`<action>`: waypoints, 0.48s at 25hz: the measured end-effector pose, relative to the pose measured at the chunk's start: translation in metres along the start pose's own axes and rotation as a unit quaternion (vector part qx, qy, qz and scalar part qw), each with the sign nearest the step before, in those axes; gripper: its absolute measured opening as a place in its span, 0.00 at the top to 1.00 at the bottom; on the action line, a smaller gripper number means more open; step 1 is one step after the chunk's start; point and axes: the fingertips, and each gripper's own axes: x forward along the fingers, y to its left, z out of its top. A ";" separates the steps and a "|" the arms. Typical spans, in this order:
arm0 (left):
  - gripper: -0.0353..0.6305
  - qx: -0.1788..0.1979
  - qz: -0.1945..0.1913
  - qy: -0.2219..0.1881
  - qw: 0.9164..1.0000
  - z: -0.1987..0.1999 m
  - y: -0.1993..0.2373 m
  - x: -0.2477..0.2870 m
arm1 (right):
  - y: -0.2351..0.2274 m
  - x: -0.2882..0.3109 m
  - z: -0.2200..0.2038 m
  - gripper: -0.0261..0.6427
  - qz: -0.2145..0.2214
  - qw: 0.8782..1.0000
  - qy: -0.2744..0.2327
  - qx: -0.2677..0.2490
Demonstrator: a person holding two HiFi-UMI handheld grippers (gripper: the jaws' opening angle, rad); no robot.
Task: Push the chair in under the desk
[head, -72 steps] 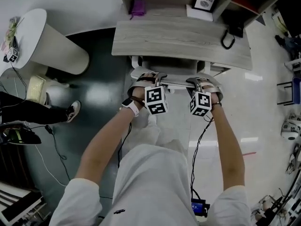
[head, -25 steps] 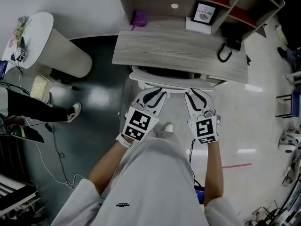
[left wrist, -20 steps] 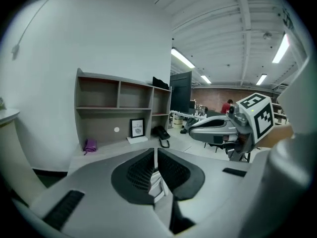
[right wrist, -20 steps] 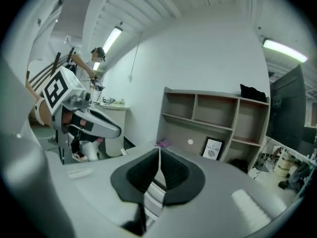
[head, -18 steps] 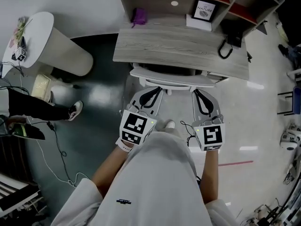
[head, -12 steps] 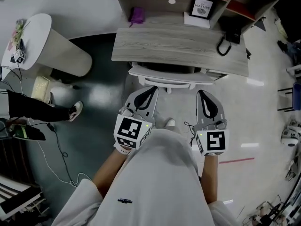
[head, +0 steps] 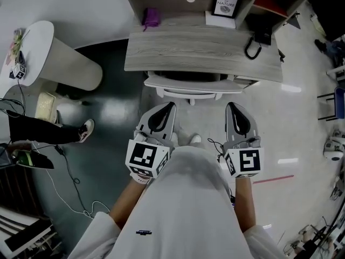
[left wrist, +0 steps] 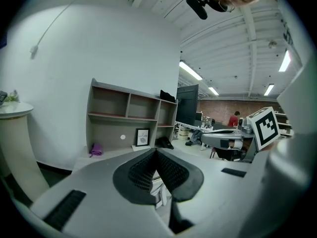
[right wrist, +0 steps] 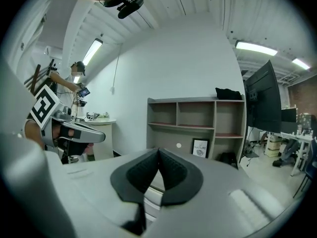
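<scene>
The white chair (head: 190, 85) stands tucked under the grey wooden desk (head: 199, 52), with only its curved back rim showing at the desk's near edge. My left gripper (head: 168, 106) is shut and empty, held a short way back from the rim. My right gripper (head: 233, 106) is likewise shut on nothing and apart from the chair. In the left gripper view the pads of the left gripper (left wrist: 156, 151) meet, pointing at the shelf unit (left wrist: 130, 119). In the right gripper view the right gripper (right wrist: 158, 150) is pressed shut too.
A shelf unit behind the desk holds a framed picture (head: 225, 5) and a purple object (head: 151, 16). A black item (head: 256, 39) lies at the desk's right end. A white round table (head: 47, 52) stands left, with a bystander's shoe (head: 86, 128) and floor cables (head: 70, 183).
Both grippers have let go of the chair back, shut their jaws and drawn back toward me, rising slightly. The chair has slid in under the desk and now stays there.
</scene>
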 end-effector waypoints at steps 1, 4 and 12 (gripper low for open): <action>0.94 0.000 0.000 0.000 1.000 -0.001 0.000 0.000 | 0.001 0.001 0.000 0.95 0.000 1.000 -0.001 0.000; 0.94 0.001 -0.002 0.001 1.000 -0.001 0.001 -0.001 | 0.006 0.004 0.001 0.95 0.003 1.000 0.000 -0.004; 0.94 0.006 -0.009 0.002 1.000 0.003 0.001 0.000 | 0.008 0.005 0.003 0.95 0.002 1.000 -0.001 0.002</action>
